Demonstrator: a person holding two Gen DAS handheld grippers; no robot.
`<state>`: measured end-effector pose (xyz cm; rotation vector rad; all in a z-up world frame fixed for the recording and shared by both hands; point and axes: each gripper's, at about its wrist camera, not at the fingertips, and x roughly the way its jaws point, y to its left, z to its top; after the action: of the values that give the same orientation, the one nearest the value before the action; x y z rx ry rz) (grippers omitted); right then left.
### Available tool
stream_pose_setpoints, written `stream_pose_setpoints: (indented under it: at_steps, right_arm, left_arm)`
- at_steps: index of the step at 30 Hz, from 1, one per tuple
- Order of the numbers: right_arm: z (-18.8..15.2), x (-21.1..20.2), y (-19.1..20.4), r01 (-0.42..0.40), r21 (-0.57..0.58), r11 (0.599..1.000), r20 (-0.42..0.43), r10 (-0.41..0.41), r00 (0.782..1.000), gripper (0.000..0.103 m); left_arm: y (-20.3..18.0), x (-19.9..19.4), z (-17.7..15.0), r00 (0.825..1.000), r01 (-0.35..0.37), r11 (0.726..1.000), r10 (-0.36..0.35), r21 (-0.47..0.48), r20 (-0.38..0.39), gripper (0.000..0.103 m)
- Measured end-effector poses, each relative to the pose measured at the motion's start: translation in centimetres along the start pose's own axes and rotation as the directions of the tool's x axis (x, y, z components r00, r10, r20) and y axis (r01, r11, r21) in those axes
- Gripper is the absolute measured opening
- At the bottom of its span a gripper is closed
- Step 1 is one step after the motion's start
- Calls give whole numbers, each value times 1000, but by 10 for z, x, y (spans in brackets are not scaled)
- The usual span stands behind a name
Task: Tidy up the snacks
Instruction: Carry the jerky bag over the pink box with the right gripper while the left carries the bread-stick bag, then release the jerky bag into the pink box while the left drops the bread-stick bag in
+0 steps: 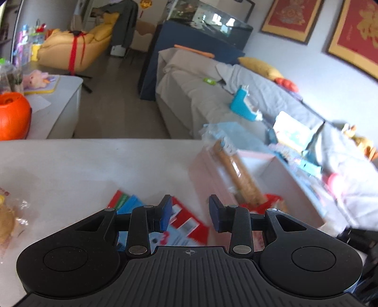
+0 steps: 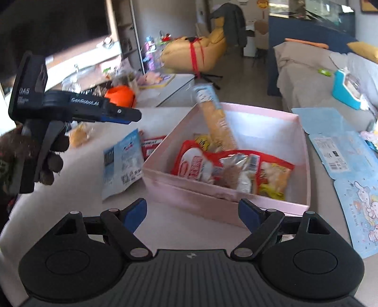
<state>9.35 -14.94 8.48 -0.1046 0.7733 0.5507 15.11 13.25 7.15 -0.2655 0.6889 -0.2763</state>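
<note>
The pink box (image 2: 226, 203) on the table (image 2: 189, 231) already holds several snack packets, with a long biscuit sleeve (image 2: 218, 122) leaning upright inside. Left of the box lie a blue-white packet (image 2: 121, 163) and a red one (image 2: 151, 146). The right gripper (image 2: 192, 213) is wide open and empty; the left gripper (image 1: 190, 213) is part open, empty, over those packets. Best pinch one packet by its edge, lift clear of the box wall, then lay it flat inside

A home living room is showing here: a grey fabric-covered sofa (image 1: 200, 99) is sitting under red gold-framed wall pictures (image 1: 291, 20), with a yellow padded armchair (image 2: 196, 55) and a glass aquarium (image 1: 210, 17) standing behind.
</note>
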Motion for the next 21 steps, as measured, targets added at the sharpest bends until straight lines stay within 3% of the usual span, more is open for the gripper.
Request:
stream_pose_setpoints:
  at_steps: [4,6,8,10,12,14,15,19,21]
  right_arm:
    - [23,-5,13,3,-29,1000,71,-1,997,80]
    - [50,-4,20,82,-49,995,150,-74,986,80]
    - [78,15,23,153,-63,986,177,-140,974,80]
    - [102,47,19,188,-50,981,142,-180,973,80]
    - [118,81,6,172,13,985,72,-172,982,78]
    - [125,107,-8,137,86,987,6,-138,990,62]
    - [127,117,-15,123,114,986,-25,-120,992,45]
    - [117,125,-37,116,160,980,-112,-99,989,37]
    - [104,113,-49,148,168,975,-138,-125,983,33]
  left_arm:
    - [-12,6,-8,1000,-20,999,21,39,-20,38]
    - [-17,6,-12,999,-26,999,27,28,-17,38]
    - [-22,1,-17,1000,-23,1000,23,22,-11,38]
    - [-28,-5,-22,1000,-12,1000,13,29,-12,38]
    - [-33,-15,-29,1000,-8,999,8,43,-15,38]
    - [-35,-23,-33,1000,-3,999,4,52,-13,38]
    - [-34,-26,-32,1000,-1,999,2,49,-10,38]
    - [-30,-34,-33,1000,6,1000,-7,27,15,38]
    - [-29,-30,-32,1000,2,1000,-3,24,11,38]
